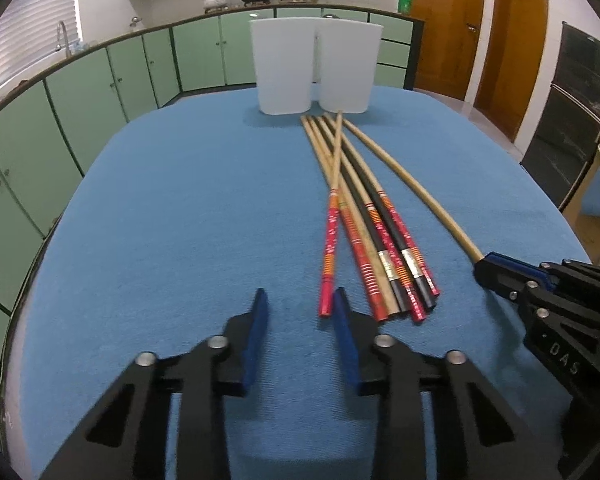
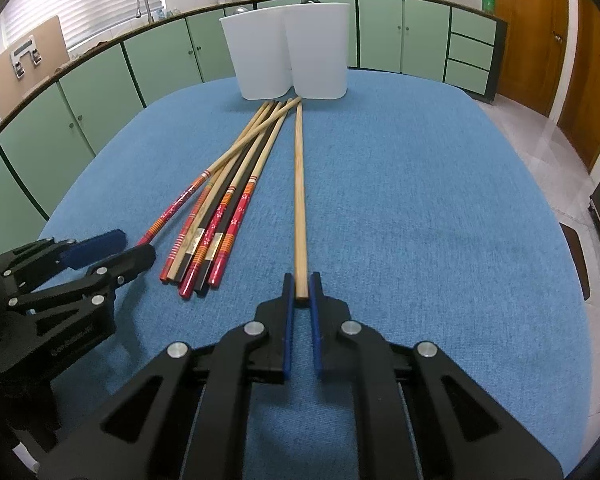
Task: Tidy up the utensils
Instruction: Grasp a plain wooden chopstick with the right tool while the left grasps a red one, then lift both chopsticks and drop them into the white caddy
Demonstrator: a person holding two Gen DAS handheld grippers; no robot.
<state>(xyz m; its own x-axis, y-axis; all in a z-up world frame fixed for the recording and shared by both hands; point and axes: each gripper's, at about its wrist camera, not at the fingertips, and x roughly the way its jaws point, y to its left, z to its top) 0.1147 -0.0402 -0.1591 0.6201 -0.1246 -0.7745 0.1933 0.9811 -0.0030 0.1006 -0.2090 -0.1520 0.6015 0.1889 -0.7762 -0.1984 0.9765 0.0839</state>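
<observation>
A pile of chopsticks (image 1: 364, 232) (image 2: 220, 208) with red patterned handles lies on the blue table cloth (image 1: 180, 220), tips pointing at two white containers (image 1: 284, 68) (image 2: 320, 48) at the far edge. My left gripper (image 1: 300, 296) (image 2: 116, 248) stands open just before the pile; the near end of the leftmost red chopstick (image 1: 327, 280) lies by its right fingertip, not pinched. My right gripper (image 2: 301, 284) (image 1: 484, 268) is shut on the near end of a plain wooden chopstick (image 2: 300, 200) (image 1: 420, 188), which lies apart to the right of the pile.
Green cabinets (image 1: 100, 92) with a sink and tap (image 2: 142, 4) run along the back and left. Pots stand on the far counter. Wooden doors (image 1: 512, 40) and a dark shelf unit (image 1: 572, 120) are at the right. Bare blue cloth (image 2: 420, 200) stretches right of the plain chopstick.
</observation>
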